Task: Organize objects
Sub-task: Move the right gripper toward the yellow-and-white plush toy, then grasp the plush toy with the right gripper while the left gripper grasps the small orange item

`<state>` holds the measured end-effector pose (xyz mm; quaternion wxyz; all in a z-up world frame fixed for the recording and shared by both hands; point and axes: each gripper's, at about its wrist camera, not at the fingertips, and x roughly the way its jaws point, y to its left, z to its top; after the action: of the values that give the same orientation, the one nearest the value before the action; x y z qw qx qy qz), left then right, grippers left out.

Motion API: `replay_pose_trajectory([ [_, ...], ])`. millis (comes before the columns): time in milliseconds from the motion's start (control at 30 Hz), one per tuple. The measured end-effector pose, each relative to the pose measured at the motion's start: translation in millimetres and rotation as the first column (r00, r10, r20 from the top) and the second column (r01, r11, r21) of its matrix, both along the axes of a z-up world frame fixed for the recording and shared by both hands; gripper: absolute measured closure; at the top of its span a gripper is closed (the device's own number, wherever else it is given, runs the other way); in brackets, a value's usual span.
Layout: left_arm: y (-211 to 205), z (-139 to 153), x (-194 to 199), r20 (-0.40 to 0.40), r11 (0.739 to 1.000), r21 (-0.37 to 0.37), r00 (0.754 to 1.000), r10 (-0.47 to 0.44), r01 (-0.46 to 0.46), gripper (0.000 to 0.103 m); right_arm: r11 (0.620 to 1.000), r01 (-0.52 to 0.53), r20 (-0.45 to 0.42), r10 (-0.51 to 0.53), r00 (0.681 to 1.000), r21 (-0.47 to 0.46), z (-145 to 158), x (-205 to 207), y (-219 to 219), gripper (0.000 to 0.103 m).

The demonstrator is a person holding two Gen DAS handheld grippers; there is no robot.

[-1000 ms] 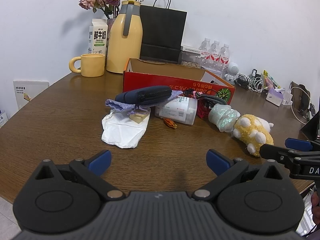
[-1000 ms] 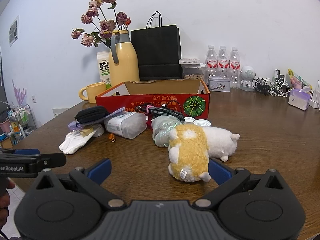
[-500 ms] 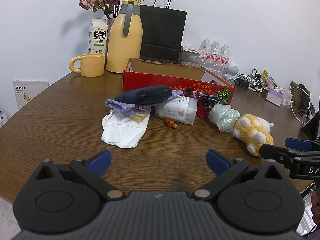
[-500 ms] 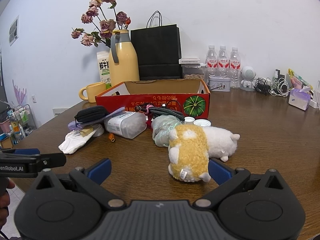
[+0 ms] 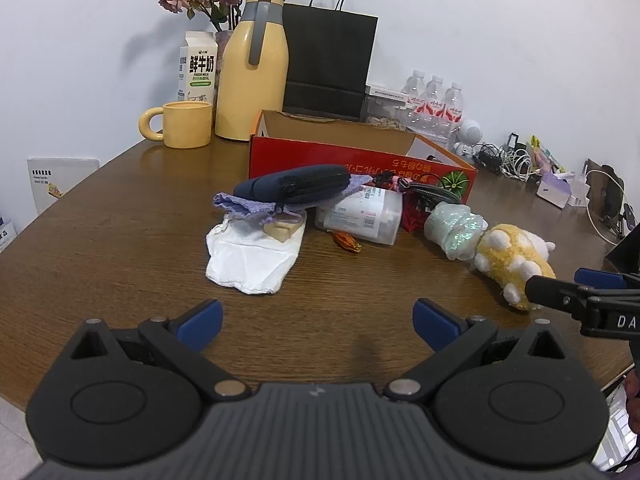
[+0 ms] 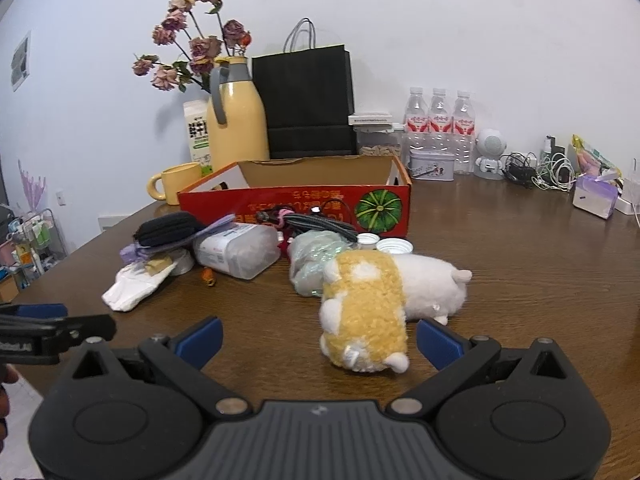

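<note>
A red cardboard box (image 5: 360, 162) (image 6: 304, 204) stands open on the brown table. In front of it lie a dark pouch (image 5: 294, 186) on a purple cloth, a white cloth (image 5: 252, 254), a clear plastic container (image 5: 360, 216) (image 6: 240, 250), a black cable (image 6: 316, 222), a glittery green bundle (image 5: 454, 228) and a yellow-and-white plush toy (image 5: 514, 264) (image 6: 368, 308). My left gripper (image 5: 316, 320) is open and empty above the table, short of the white cloth. My right gripper (image 6: 318, 338) is open, with the plush toy's near end between its fingertips.
At the back stand a yellow mug (image 5: 186, 124), a milk carton (image 5: 198, 66), a yellow jug (image 5: 252, 68) with dried flowers, a black paper bag (image 5: 326, 62) and water bottles (image 6: 438, 120). Cables and small boxes (image 6: 560, 176) lie at the far right. The table edge is near on the left.
The right gripper has edged slightly closer to the plush toy. The left gripper has not visibly moved.
</note>
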<state>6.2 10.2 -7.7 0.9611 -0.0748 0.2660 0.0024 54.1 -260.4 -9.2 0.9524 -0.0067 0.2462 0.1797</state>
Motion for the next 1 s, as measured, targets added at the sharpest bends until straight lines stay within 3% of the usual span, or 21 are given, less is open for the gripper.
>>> replay_pose_trajectory([
  [233, 9, -2, 12, -0.011, 1.000, 0.003, 0.999, 0.031, -0.031, 0.000, 1.000, 0.012, -0.047, -0.012, 0.999, 0.001, -8, 29, -1, 0.000],
  [433, 16, -4, 24, -0.023, 0.998, 0.010, 0.998, 0.056, -0.056, 0.000, 0.999, 0.031, -0.115, -0.026, 0.993, 0.039, -15, 58, -3, 0.008],
  [633, 24, -6, 36, -0.039, 0.997, 0.019, 0.996, 0.078, -0.077, 0.000, 0.995, 0.055, -0.135, -0.044, 0.990, 0.085, -22, 73, -6, 0.024],
  [800, 27, -8, 46, -0.053, 0.996, 0.026, 0.995, 0.082, -0.081, 0.000, 0.995, 0.057, -0.152, -0.043, 0.987, 0.088, -29, 78, -8, 0.049],
  [1000, 17, -6, 55, -0.055, 0.998, 0.037, 0.997, 0.051, -0.049, 0.000, 0.996, 0.030, -0.093, -0.022, 0.995, 0.088, -29, 68, -11, 0.051],
])
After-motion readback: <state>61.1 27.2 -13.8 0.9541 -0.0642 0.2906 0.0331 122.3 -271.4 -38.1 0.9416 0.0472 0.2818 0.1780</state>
